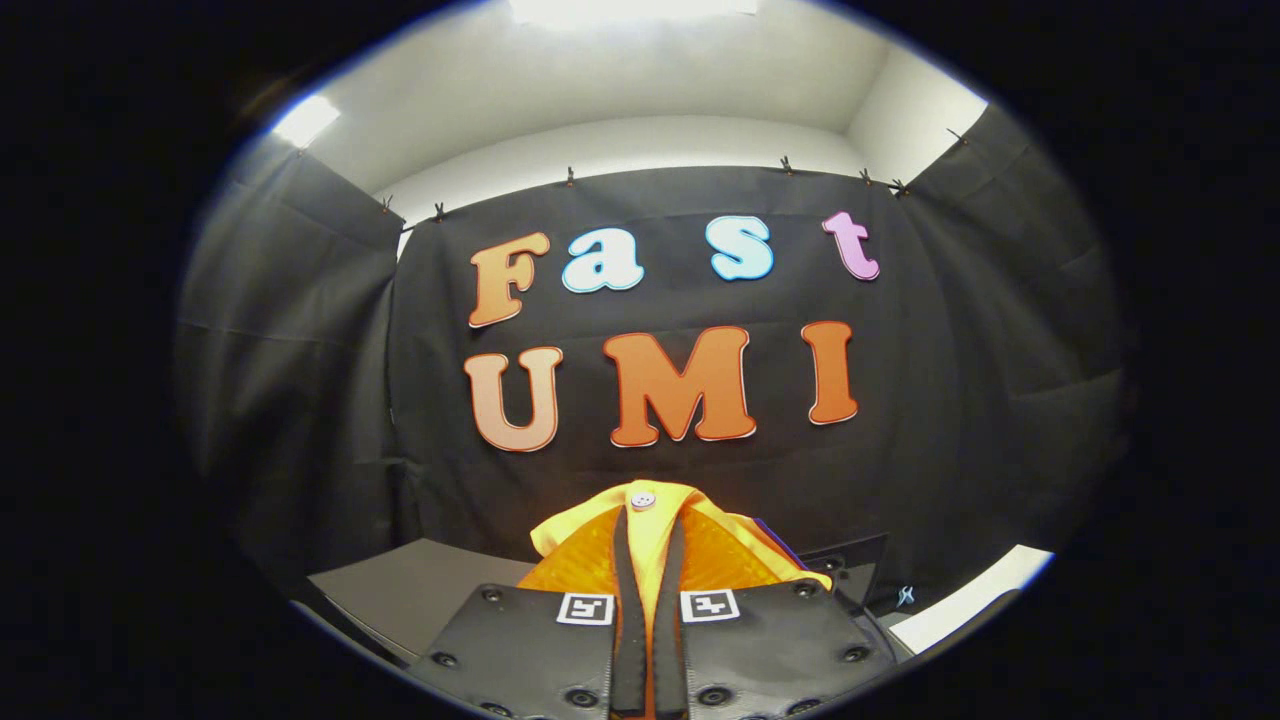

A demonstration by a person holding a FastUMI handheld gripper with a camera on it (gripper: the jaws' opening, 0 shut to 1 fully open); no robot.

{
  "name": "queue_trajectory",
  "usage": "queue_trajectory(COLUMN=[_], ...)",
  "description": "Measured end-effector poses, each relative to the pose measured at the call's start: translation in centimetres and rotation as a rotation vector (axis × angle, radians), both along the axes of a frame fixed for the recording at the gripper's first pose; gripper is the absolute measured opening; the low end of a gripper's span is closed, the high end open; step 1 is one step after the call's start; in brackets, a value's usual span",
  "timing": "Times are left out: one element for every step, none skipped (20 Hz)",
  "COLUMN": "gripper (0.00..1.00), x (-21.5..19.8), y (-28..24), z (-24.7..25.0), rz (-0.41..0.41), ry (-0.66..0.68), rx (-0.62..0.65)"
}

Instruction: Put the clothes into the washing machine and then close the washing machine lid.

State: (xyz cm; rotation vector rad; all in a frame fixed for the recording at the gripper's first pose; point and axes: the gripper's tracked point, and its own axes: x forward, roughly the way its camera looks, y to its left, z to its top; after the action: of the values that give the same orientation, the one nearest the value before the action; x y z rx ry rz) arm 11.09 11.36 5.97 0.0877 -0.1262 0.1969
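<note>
My gripper is shut on a yellow and orange garment. Both fingers press on a fold of the cloth that runs up between them. A pale button sits at the top of the bunched cloth, just beyond the fingertips. The garment is lifted in front of the booth's black wall. Its hanging part is hidden below the fingers.
A grey flat surface lies low to the left of the fingers. A dark object stands behind the garment to the right, beside a white edge. Black cloth walls close in ahead and on both sides.
</note>
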Motion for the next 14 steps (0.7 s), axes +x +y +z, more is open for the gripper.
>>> queue_trajectory(gripper=[0.11,0.11,0.11,0.11,0.11,0.11,0.11,0.11,0.11,0.11,0.11,0.11,0.11,0.11], x=[0.7,1.5,2.2,2.8,3.5,4.1,4.6,5.1,5.6,6.1,6.6,7.1,7.4,7.8], y=[-2.0,-3.8,-5.4,-6.8,-8.1,-9.4,-10.6,-11.6,-12.4,-13.3,-14.1,-14.8,-15.4,-15.8], z=[-0.6,-1.4,-2.2,-3.2,-4.2,-5.1,-5.9,-6.7,-7.5,-8.2,-8.9,-9.8,-10.8,-12.0], rz=[-0.003,-0.003,-0.001,0.004,0.010,0.019,0.026,0.033,0.040,0.042,0.036,0.026,0.017,0.005], ry=[0.000,0.005,0.011,0.023,0.039,0.052,0.065,0.077,0.088,0.099,0.110,0.122,0.135,0.148], rx=[0.010,0.021,0.028,0.025,0.020,0.016,0.015,0.022,0.032,0.042,0.048,0.050,0.047,0.043])
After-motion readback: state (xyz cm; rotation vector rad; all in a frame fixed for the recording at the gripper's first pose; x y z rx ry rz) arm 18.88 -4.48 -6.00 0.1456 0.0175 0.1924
